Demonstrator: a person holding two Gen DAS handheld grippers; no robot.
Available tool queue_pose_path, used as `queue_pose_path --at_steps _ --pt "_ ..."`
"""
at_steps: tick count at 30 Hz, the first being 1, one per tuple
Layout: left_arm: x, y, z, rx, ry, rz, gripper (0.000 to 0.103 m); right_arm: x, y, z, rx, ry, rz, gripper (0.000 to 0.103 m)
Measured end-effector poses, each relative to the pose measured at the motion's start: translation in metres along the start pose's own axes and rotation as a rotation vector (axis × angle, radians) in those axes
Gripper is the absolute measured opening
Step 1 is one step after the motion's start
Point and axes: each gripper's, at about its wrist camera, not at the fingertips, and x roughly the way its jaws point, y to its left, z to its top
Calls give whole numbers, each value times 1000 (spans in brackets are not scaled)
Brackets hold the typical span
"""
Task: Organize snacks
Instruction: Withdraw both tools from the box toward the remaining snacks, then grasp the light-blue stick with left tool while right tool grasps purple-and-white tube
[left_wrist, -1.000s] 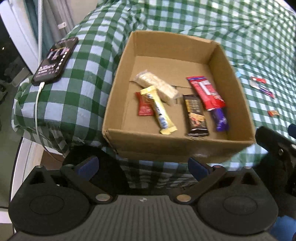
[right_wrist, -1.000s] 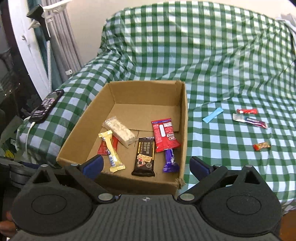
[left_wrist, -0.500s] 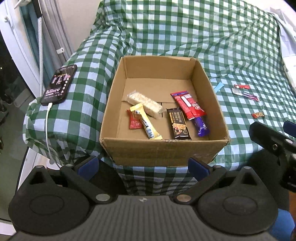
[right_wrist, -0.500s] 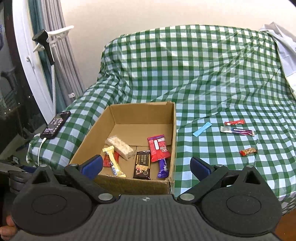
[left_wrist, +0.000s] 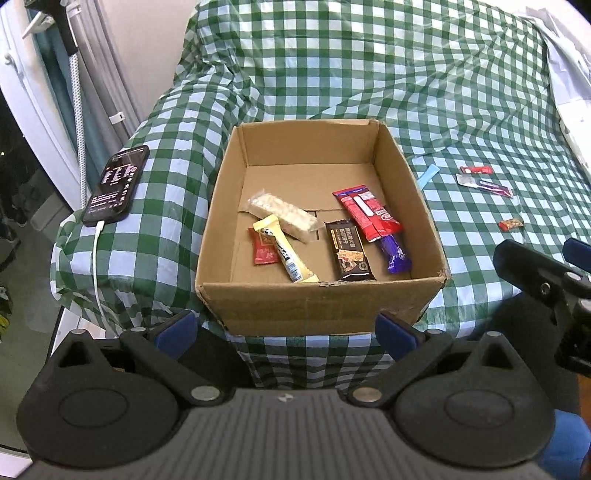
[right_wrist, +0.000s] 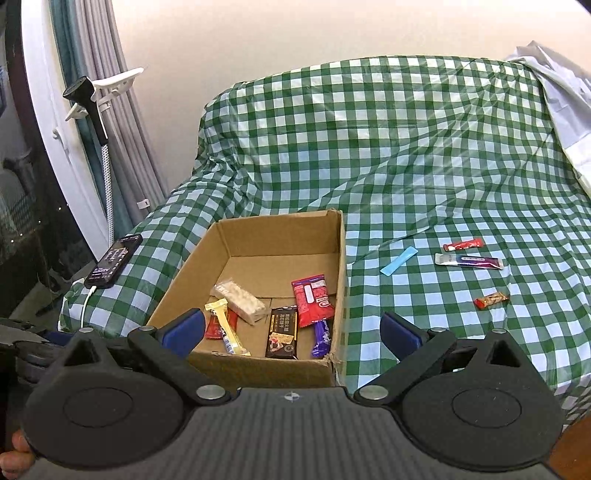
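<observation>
- Nearest the lens in each wrist view, the left tongs (left_wrist: 284, 330) and the right tongs (right_wrist: 291, 326) both stand wide apart and hold nothing, each hanging short of the near edge of the bed.
- Just beyond them sits the open brown cardboard box (left_wrist: 321, 306) on the green-and-white checked bed cover (right_wrist: 406, 155). It lies dead ahead at twelve o'clock of the left tongs and at about eleven o'clock of the right.
- Inside the box lie six snacks: a pale puffed-rice bar in clear wrap (left_wrist: 282, 216), a cream-yellow bar (left_wrist: 284, 249) across a small red packet (left_wrist: 263, 253), a dark brown chocolate bar (left_wrist: 349, 249), a red flat packet (left_wrist: 365, 212) and a purple wrapped bar (left_wrist: 396, 253).
- Further out, four snacks lie loose on the cover at about one to two o'clock of the right tongs: a small red-and-gold candy (right_wrist: 491, 299) nearest, then a light blue flat stick (right_wrist: 399, 260), a silver-and-purple long bar (right_wrist: 468, 261) and a small red sachet (right_wrist: 463, 244).
- The right tongs look the nearer to these; the candy's long axis runs roughly nine-to-three with a slight tilt, so a grip across it would likely come from the near side.
- Off at ten o'clock a black smartphone on a white cable (left_wrist: 116, 186) rests on the cover's left edge.
</observation>
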Motion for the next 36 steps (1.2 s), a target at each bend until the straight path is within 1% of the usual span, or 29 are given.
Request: queue_pose_path --at_steps 4,10,15,20,23,26,28,31,32,34,36 --pt "4 -4 2 15 10 7 103 4 -2 -1 14 9 4 101" --pt "18 -12 5 37 46 21 103 14 -13 -3 49 32 13 101" --pt "34 -25 18 74 66 36 103 26 -37 -2 105 51 -6 101" --pt "52 -51 43 121 82 16 103 37 -70 0 155 55 -58 101" --pt "61 -74 64 163 63 2 103 42 -97 4 173 48 -108 101" --pt "76 -105 88 216 52 -28 103 46 -128 12 171 28 -182 101" --pt "91 -126 107 244 65 -61 103 50 -151 19 161 21 -229 101" --pt "117 -160 138 268 105 -120 103 59 -191 29 133 10 -304 101" --pt "128 -173 149 279 115 -139 103 64 -206 32 123 11 -321 101" --pt "150 -200 169 304 130 -152 103 74 -235 39 117 16 -350 102" --pt "179 -227 188 327 151 -175 103 89 -262 43 114 19 -362 102"
